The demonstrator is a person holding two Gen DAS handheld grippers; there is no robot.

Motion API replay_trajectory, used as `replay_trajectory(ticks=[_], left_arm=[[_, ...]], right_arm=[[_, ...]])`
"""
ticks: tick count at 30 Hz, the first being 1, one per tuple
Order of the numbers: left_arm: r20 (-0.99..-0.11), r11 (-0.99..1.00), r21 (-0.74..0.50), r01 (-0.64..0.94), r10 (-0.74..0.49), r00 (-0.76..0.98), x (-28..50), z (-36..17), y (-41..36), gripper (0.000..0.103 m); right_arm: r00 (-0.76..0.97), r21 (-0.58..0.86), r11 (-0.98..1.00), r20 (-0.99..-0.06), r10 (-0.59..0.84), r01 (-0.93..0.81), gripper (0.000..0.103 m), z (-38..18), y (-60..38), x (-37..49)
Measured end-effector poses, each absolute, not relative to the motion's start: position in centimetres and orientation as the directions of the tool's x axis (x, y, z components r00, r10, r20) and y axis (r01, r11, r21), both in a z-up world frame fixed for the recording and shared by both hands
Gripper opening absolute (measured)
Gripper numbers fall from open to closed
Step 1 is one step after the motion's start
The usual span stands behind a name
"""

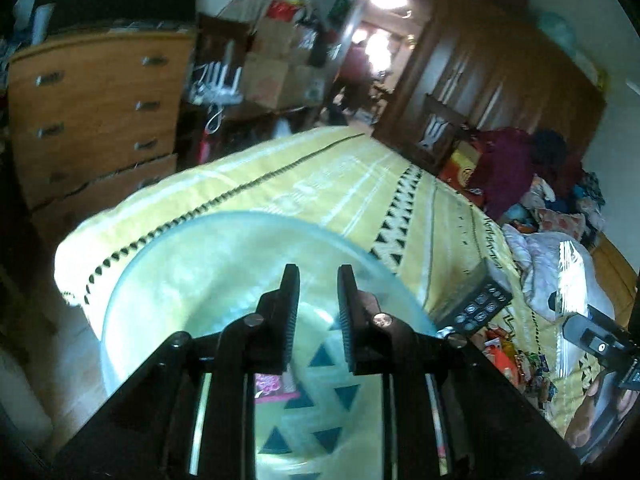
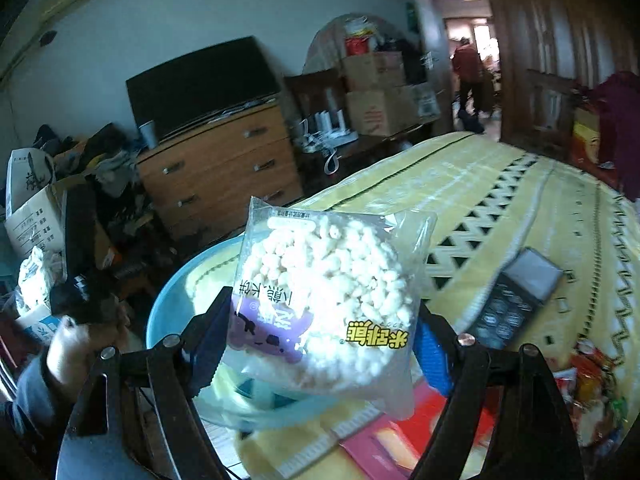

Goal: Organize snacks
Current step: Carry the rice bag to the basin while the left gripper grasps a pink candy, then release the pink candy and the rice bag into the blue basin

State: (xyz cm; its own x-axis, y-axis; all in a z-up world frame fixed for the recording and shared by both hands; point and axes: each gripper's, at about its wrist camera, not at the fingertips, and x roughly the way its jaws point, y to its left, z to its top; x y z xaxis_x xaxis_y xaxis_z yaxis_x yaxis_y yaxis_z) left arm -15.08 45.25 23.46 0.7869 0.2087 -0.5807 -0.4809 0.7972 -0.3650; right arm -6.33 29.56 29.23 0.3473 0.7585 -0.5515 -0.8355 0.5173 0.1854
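While the right hand-held gripper (image 2: 320, 344) clamps a clear puffed-rice snack bag (image 2: 324, 304) above the pale blue plastic basin (image 2: 168, 292), the narrow, empty left hand-held gripper (image 1: 318, 316) waits; releasing into it seems next.

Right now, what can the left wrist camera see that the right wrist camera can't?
Only the left wrist view shows the left tongs, open and empty above the bowl, and a pink packet lying inside it. Only the right wrist view shows the puffed rice printed on the clear snack bag that the right tongs grip, plus a red flat box. Both show the light blue plastic bowl, the yellow patterned bedspread and the black calculator.
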Motion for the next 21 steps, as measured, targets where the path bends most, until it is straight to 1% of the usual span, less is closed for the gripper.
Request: replay_trajectory(ticks=[2,4,6,7,8,10,13,14,16,21], left_arm=[[-0.597,0.787,-0.374,-0.492,0.202,0.777,-15.1,22.5,45.4,0.020],[-0.611,0.785,-0.370,-0.498,0.198,0.767,-15.2,22.1,46.3,0.025],[-0.634,0.784,-0.352,-0.511,0.201,0.746,-15.1,21.4,46.6,0.046],[-0.644,0.784,-0.346,-0.516,0.202,0.738,-15.3,21.2,47.1,0.069],[-0.648,0.782,-0.329,-0.530,0.221,0.729,-15.3,21.1,47.0,0.081],[-0.648,0.782,-0.303,-0.544,0.250,0.720,-15.6,21.2,47.0,0.085],[-0.655,0.783,-0.262,-0.564,0.285,0.700,-15.7,21.1,46.8,0.096],[-0.655,0.784,-0.245,-0.571,0.301,0.694,-15.8,21.2,46.8,0.099],[-0.655,0.779,-0.211,-0.590,0.336,0.677,-15.9,21.4,46.7,0.103],[-0.634,0.765,-0.106,-0.635,0.439,0.636,-16.3,22.1,46.1,0.103]], right_arm=[[0.314,0.187,0.496,-0.577,0.754,-0.848,0.083,28.5,31.5,-6.6],[0.294,0.169,0.486,-0.614,0.733,-0.857,0.083,27.2,33.7,-6.9],[0.268,0.182,0.482,-0.641,0.719,-0.857,0.083,25.7,35.5,-6.9],[0.249,0.197,0.480,-0.655,0.713,-0.855,0.083,24.7,36.2,-6.7],[0.239,0.202,0.479,-0.667,0.706,-0.854,0.084,24.0,36.6,-6.6],[0.228,0.190,0.476,-0.691,0.686,-0.858,0.085,22.5,37.8,-6.5],[0.215,0.179,0.474,-0.717,0.663,-0.862,0.087,20.6,38.2,-6.5],[0.214,0.174,0.474,-0.724,0.655,-0.863,0.090,20.4,38.4,-6.5],[0.212,0.163,0.473,-0.737,0.642,-0.866,0.091,19.8,38.9,-6.6],[0.233,0.149,0.475,-0.722,0.652,-0.867,0.091,20.2,38.4,-7.3]])
